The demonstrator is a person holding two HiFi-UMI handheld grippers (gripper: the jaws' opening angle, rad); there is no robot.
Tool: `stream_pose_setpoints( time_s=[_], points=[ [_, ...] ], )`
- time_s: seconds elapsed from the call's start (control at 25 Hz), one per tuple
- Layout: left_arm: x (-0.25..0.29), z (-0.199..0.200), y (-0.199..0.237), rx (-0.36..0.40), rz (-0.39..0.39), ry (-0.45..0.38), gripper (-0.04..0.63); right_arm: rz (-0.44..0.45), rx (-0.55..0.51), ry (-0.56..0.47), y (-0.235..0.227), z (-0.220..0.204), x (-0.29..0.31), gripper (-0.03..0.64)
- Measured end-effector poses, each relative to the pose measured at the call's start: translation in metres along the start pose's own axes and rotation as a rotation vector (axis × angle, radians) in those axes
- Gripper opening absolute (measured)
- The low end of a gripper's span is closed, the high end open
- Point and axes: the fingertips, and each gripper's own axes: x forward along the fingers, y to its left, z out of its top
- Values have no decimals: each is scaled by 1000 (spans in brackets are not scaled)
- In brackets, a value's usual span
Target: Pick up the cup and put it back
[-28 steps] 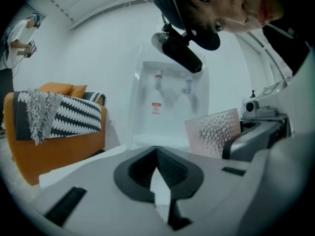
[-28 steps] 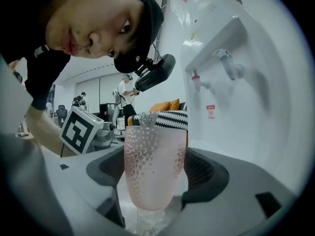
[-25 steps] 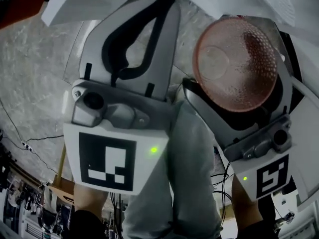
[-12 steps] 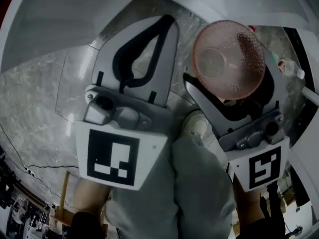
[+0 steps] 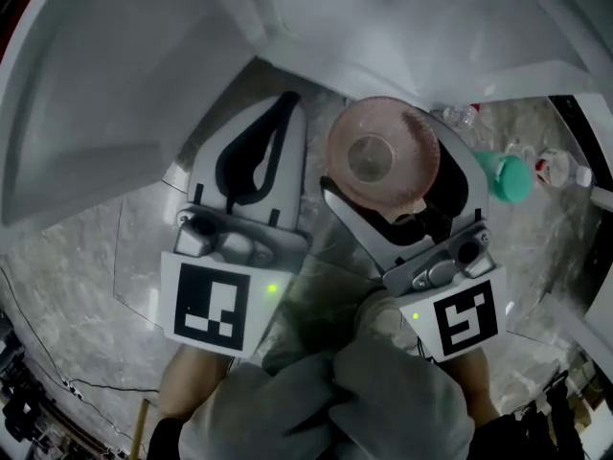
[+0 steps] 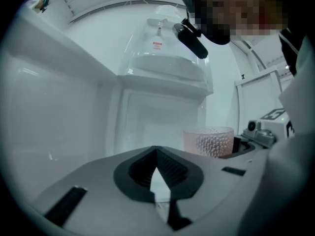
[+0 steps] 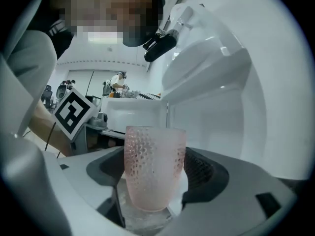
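In the head view, the left gripper (image 5: pixel 285 109) points away from the person over a grey marble surface (image 5: pixel 105 238). Its black-lined jaws meet at the tips, with only a narrow teardrop gap behind them. Just to its right, the right gripper (image 5: pixel 395 188) holds a pink dimpled cup (image 5: pixel 381 149), seen from above with its mouth open to the camera and a jaw on either side. White panels (image 5: pixel 124 84) rise beyond both tools. A teal-capped bottle (image 5: pixel 508 176) and a clear bottle (image 5: pixel 560 167) lie near the right gripper's far side. The person's grey-clad knees (image 5: pixel 335 405) fill the bottom edge. In the left gripper view, the jaws are closed on nothing, tip against tip. The cup shows beyond them to the right, upright, beside the right gripper's body. Behind stands a white recess with a clear domed cover (image 6: pixel 167 48) above it. In the right gripper view, the cup stands upright between the two ribbed pads, which press on its lower half from both sides. Something pale and glassy shows under its base, and I cannot tell whether the cup rests on a surface or hangs free. The left gripper's marker cube (image 7: pixel 74 111) sits to the left, and white walls lie behind and to the right.
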Motion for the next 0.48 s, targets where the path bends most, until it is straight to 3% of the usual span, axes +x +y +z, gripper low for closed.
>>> stream_pose_setpoints(
  time_s=[0.24, 0.48],
  points=[
    [10, -8, -22, 39, -62, -6, 12, -52, 27, -14, -16, -21, -13, 371],
    [-4, -11, -35, 11, -63, 7, 12, -98, 63, 20, -11, -37, -23, 371]
  ],
)
